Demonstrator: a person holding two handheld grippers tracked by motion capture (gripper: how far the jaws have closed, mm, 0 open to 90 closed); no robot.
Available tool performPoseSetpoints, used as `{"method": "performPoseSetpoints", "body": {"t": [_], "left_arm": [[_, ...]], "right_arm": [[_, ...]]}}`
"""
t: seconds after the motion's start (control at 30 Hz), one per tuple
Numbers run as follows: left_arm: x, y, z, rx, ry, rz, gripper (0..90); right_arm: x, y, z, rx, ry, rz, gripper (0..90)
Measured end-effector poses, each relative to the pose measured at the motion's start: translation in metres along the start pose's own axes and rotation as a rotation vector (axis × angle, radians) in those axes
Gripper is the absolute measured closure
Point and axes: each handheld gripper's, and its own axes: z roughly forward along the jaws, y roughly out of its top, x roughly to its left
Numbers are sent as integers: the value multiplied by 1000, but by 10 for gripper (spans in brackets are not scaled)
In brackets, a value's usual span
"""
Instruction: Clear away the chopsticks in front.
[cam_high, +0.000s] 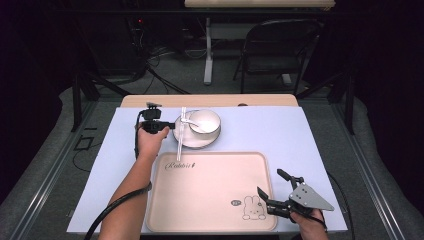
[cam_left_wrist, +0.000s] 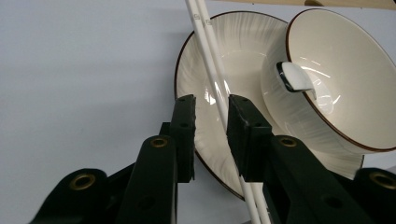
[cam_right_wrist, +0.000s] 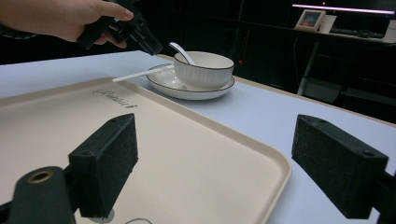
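Beyond the tray (cam_high: 210, 220), the left claw (cam_left_wrist: 211, 123) stands released around two white chopsticks (cam_left_wrist: 212, 70) lying across one plate (cam_high: 186, 138). One bowl (cam_high: 205, 121) with one spoon (cam_right_wrist: 181, 51) sits on that plate. Beside the tray's near right corner, the right claw (cam_high: 270, 187) hangs released, above the tabletop (cam_high: 310, 135).

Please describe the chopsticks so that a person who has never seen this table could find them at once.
Start at the large beige tray on the pale blue mat and look just beyond its far edge, where a white bowl stands on a white plate. The chopsticks lie across the plate's left rim, between the jaws of the left gripper. They are the only long, thin, straight white sticks; the spoon rests inside the bowl.
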Motion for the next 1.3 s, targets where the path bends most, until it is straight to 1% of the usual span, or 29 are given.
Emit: {"method": "performPoseSetpoints", "body": {"t": [0.1, 0.27, 0.37, 0.47, 0.6, 0.7, 0.83, 0.9, 1.07, 1.17, 1.3], "left_arm": [[-2, 2, 2, -6, -4, 0, 739], [-4, 2, 7, 4, -2, -6, 756], [-5, 1, 11, 10, -9, -27, 770], [-5, 1, 14, 4, -11, -33, 771], [-7, 1, 19, 13, -14, -36, 776], [-7, 0, 23, 21, -5, -46, 781], [-8, -1, 26, 15, -21, -55, 782], [-8, -1, 28, 17, -17, -52, 782], [-8, -1, 29, 14, 5, -65, 803], [-6, -1, 30, 12, -4, -89, 812], [-4, 0, 31, 11, -2, -102, 801]], "right_arm": [[0, 0, 0, -1, 0, 4, 139], [0, 0, 0, -1, 2, 5, 140], [0, 0, 0, -2, 3, 7, 140], [0, 0, -1, -2, 3, 7, 139], [0, 0, 0, -2, 4, 5, 140], [0, 0, -1, -4, 4, 0, 139], [-1, 0, -1, -3, 5, 1, 140], [-1, 0, -1, -4, 5, 1, 139], [0, 0, -1, -4, 7, -3, 139], [-1, 0, -1, -5, 4, 0, 140], [-1, 0, -1, -6, 5, 0, 139]]}}
